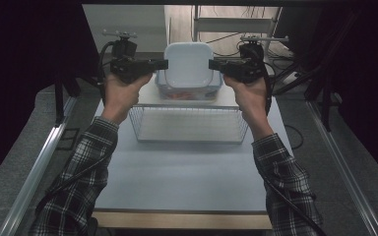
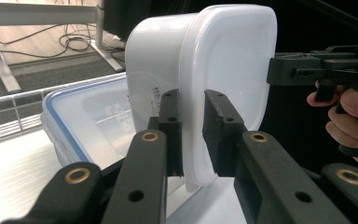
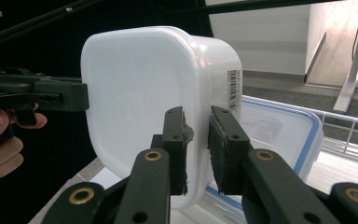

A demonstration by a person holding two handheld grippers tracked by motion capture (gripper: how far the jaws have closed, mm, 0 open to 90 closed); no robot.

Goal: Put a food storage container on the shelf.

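**Inspector A:** Start with the table (image 1: 177, 182). What stands on it?

**Inspector B:** A wire basket (image 1: 189, 125) at the middle, open at the top, with nothing to be seen inside it. Behind it sits a clear box (image 1: 170, 91) with a blue-edged lid; something reddish shows through its wall, but I cannot tell what it is.

**Inspector A:** And the white tub (image 1: 188, 64)?

**Inspector B:** Held up in the air above the clear box, tipped on its side so the open mouth faces the person. From the high view its inside looks bare.

**Inspector A:** Left gripper (image 2: 192, 135)?

**Inspector B:** Its jaws are closed to a narrow gap with the tub's rim pinched between them. One finger (image 2: 170, 126) lies against the outer wall, the other against the inner face.

**Inspector A:** Right gripper (image 3: 196, 144)?

**Inspector B:** Same condition on the opposite rim: jaws clamped on the tub's edge, one finger (image 3: 175, 140) on the inner face, the other on the outer wall below a barcode label (image 3: 233, 88).

**Inspector A:** The hands?

**Inspector B:** Left hand (image 1: 123, 91) and right hand (image 1: 248, 96) each wrapped round a gripper handle, in checked sleeves.
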